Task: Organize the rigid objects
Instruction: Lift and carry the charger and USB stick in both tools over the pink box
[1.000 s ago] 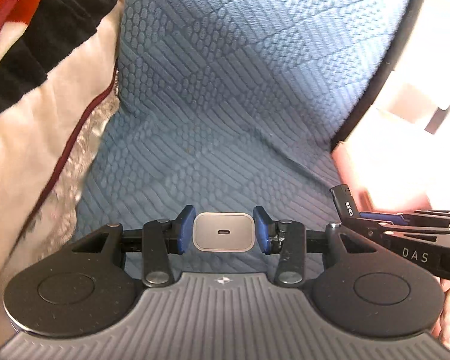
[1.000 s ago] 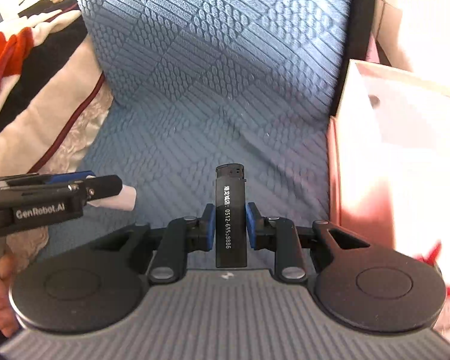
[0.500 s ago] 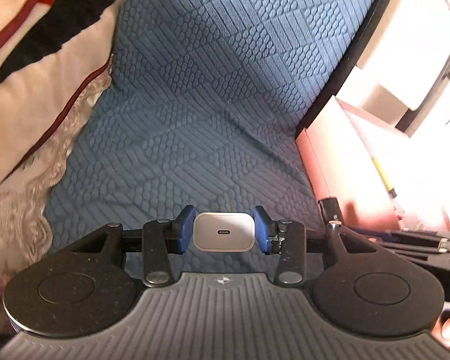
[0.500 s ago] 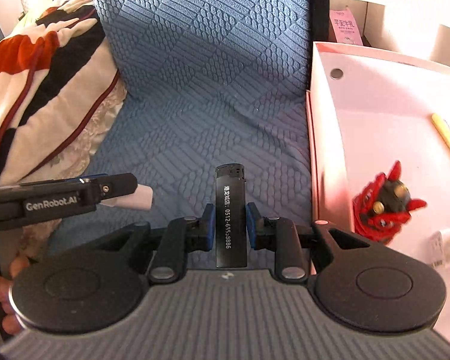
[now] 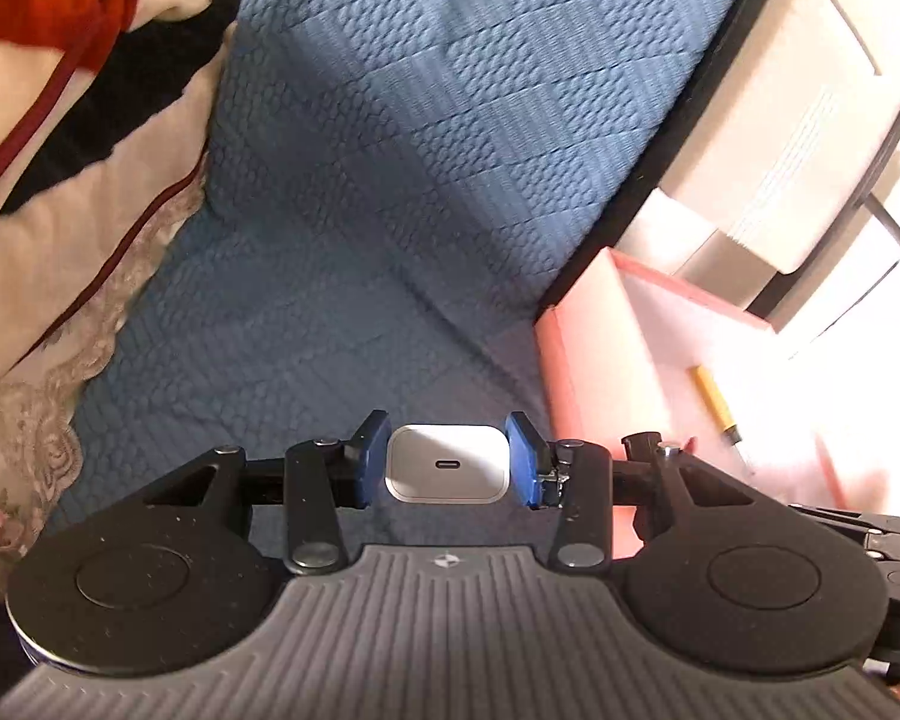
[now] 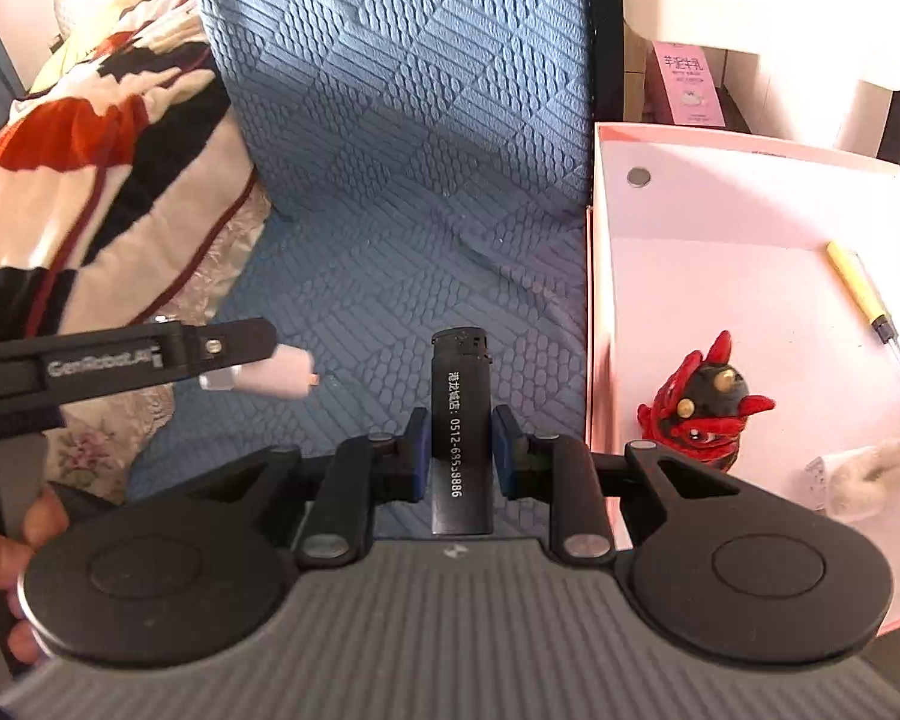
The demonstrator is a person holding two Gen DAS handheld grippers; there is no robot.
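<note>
Left tool [image 5: 447,462] clamping white charger [image 5: 446,463], right tool [image 6: 461,444] clamping black lighter [image 6: 459,432], lighter's base hidden.

I count one white USB-C charger [image 5: 446,464], one black lighter [image 6: 461,420], and one pink box [image 6: 750,150] at my three o'clock holding one red figurine [image 6: 703,402], one yellow screwdriver [image 6: 864,303].

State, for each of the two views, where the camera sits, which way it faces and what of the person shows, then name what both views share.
Left wrist: on the left gripper, angled down over the blue quilted cover; its fingers clamp a white charger; no person shows.
Right wrist: on the right gripper, angled down; its fingers clamp a black lighter; a hand holds the left gripper.
Shared: cover, pink box, yellow screwdriver.
</note>
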